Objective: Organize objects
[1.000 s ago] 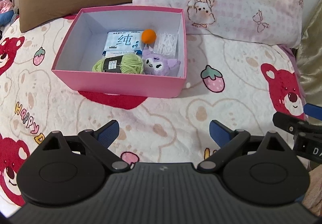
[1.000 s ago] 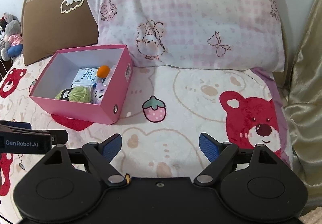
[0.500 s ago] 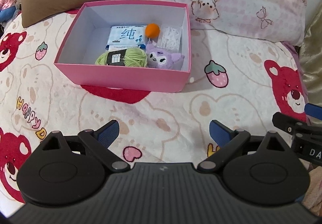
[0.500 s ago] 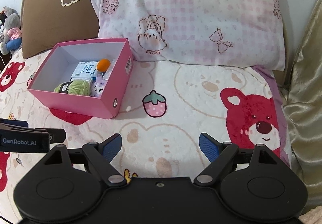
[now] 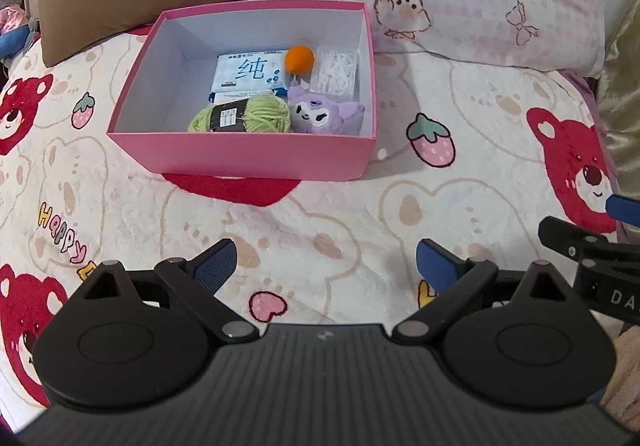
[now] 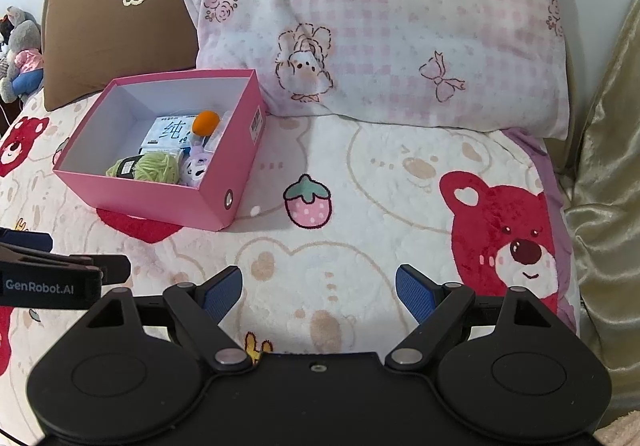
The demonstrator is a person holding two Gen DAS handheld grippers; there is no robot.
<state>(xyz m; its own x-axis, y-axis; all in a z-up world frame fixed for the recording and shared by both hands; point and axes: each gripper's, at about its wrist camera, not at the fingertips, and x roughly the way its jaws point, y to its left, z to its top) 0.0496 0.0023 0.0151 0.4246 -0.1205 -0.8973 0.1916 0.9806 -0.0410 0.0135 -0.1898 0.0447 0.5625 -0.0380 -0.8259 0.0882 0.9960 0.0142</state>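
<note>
A pink box (image 5: 248, 155) (image 6: 160, 201) stands on the bear-print blanket. Inside lie a green yarn ball (image 5: 248, 115) (image 6: 156, 165), a purple plush toy (image 5: 324, 113) (image 6: 196, 165), an orange ball (image 5: 300, 59) (image 6: 205, 122), a tissue pack (image 5: 248, 71) (image 6: 168, 131) and a clear packet of white bits (image 5: 338, 69). My left gripper (image 5: 326, 266) hovers open and empty over the blanket, well in front of the box. My right gripper (image 6: 318, 286) is open and empty too, to the right of the box.
A pink checked pillow (image 6: 380, 25) and a brown pillow (image 6: 108, 25) lean behind the box. Soft toys (image 6: 22, 53) sit at the far left. A gold fabric (image 6: 608, 165) borders the right side. The other gripper's side shows at each view's edge.
The box sits slightly lower in the left wrist view and slightly higher in the right wrist view than a second ago. Both grippers stay open and empty.
</note>
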